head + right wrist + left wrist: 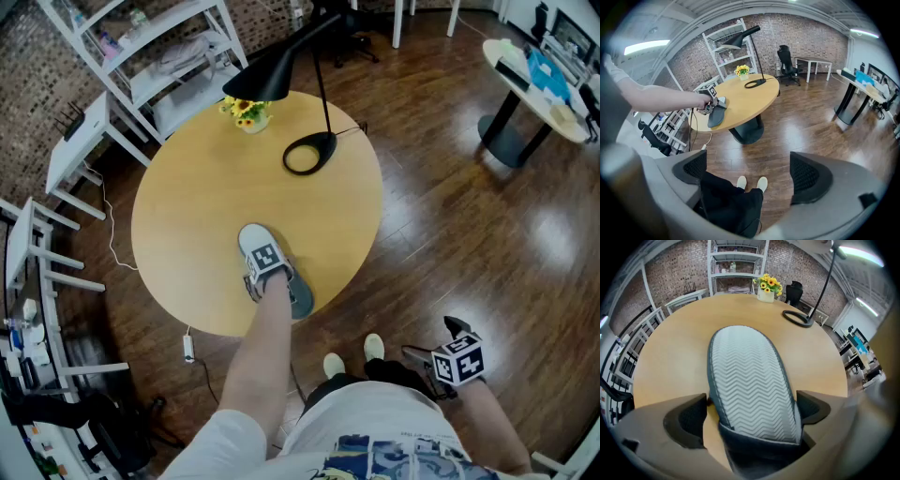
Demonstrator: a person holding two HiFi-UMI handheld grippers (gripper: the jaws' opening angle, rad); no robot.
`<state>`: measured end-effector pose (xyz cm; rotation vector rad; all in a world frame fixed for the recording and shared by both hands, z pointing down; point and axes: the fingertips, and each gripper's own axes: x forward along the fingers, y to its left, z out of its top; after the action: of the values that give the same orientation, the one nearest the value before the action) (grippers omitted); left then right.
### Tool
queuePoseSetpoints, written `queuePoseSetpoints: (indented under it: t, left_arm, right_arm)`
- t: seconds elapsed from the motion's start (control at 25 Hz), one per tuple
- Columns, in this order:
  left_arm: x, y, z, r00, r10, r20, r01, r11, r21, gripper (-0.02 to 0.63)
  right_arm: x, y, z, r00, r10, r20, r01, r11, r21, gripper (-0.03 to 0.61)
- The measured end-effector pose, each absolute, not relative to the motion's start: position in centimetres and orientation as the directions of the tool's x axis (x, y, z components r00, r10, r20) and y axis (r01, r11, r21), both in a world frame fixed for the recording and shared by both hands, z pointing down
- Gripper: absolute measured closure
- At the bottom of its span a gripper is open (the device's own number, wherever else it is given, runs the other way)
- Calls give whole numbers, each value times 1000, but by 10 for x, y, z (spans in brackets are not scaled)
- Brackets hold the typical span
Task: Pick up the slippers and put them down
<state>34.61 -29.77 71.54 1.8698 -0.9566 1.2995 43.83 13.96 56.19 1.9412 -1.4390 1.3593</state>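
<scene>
A grey-blue slipper (750, 376) lies sole up, its pale zigzag tread showing, on the round wooden table (197, 216) near the front edge. Its heel end (302, 302) reaches the table's rim. My left gripper (750, 413) points steeply down over the slipper and stands open. The slipper is between the pads, and a strip of table shows beside the left pad (689, 420). My right gripper (747, 176) hangs open and empty low at my right side (433, 342), over the wooden floor. From there the slipper (716, 117) and the left gripper show far off.
A black desk lamp (307, 155) and a small pot of yellow flowers (248, 114) stand at the table's far side. White shelving (159, 56) stands beyond it and a second table (534, 89) at the far right. My own feet (352, 361) are below the table edge, with a cable plug (188, 349) on the floor.
</scene>
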Motion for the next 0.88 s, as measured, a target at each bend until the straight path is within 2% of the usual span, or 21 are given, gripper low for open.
queuePoseSetpoints:
  t: [0.16,0.24,0.28,0.32,0.44,0.68,0.88]
  left_arm:
    - [356,-276,717,208,-217,954,-839,-541,59,20]
    - [361,-272,708,220,-221,950,-824,-564,59,99]
    - [360,-270,701,229,-232,945,-820,-569,59,109]
    - [359,-268,691,241,-248,938,-816,-575,57,169]
    - [355,-258,667,278,-275,920,-793,-606,59,179]
    - [316,-206,621,327,-280,903,-819,-560,124,181]
    - [267,-171,565,365,-326,872,-812,-569,128,181]
  right_arm:
    - [476,153,555,-36,-529,848,-898,-356,-260,6]
    - [493,148,551,-58,-538,841,-911,-316,-265,6]
    - [499,145,550,-73,-542,837,-918,-291,-268,6]
    - [505,143,550,-90,-546,833,-926,-263,-273,6]
    - [514,138,551,-147,-550,822,-943,-174,-285,6]
    - [504,135,562,-270,-520,810,-949,2,-314,8]
    - [478,119,551,-305,-557,772,-947,91,-308,8]
